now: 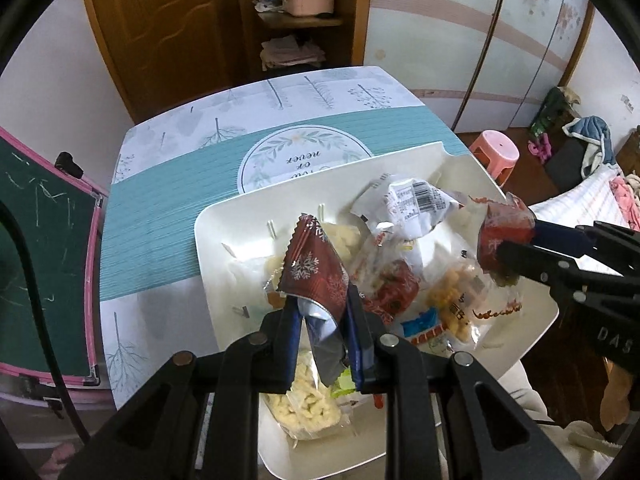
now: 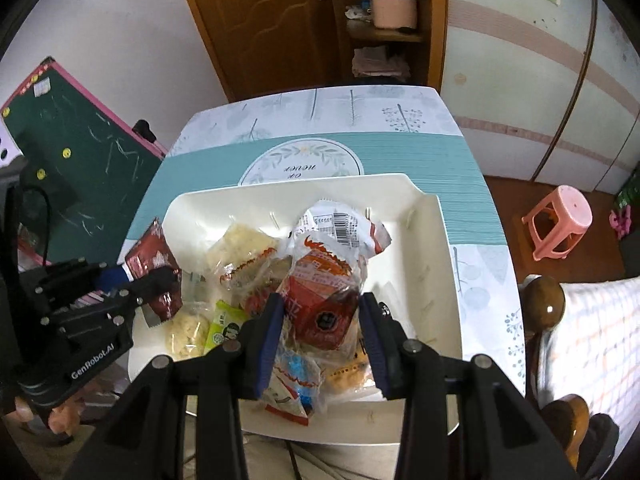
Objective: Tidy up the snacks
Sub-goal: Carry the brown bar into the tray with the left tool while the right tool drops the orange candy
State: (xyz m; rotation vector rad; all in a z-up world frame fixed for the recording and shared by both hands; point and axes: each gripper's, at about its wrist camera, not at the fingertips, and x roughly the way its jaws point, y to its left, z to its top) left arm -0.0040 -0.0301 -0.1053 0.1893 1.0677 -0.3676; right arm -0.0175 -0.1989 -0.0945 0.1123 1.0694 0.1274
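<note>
So we've got a tray (image 2: 444, 240) sitting on the near half of the table (image 2: 476, 168), with a pile of snack packs (image 2: 256, 264) inside it. Left of the table we see a chalkboard (image 2: 80, 160), right of it a stool (image 2: 560, 220). Behind the table stands a door (image 2: 260, 20), with shelves (image 2: 384, 36) just right of it holding a basket (image 2: 394, 10).

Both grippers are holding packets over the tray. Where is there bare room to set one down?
Bare tablecloth lies beyond the tray's far rim. In the white tray, bare floor borders the right wall; a smaller patch lies at the far left corner. The snack pile crowds the centre and near side.
</note>
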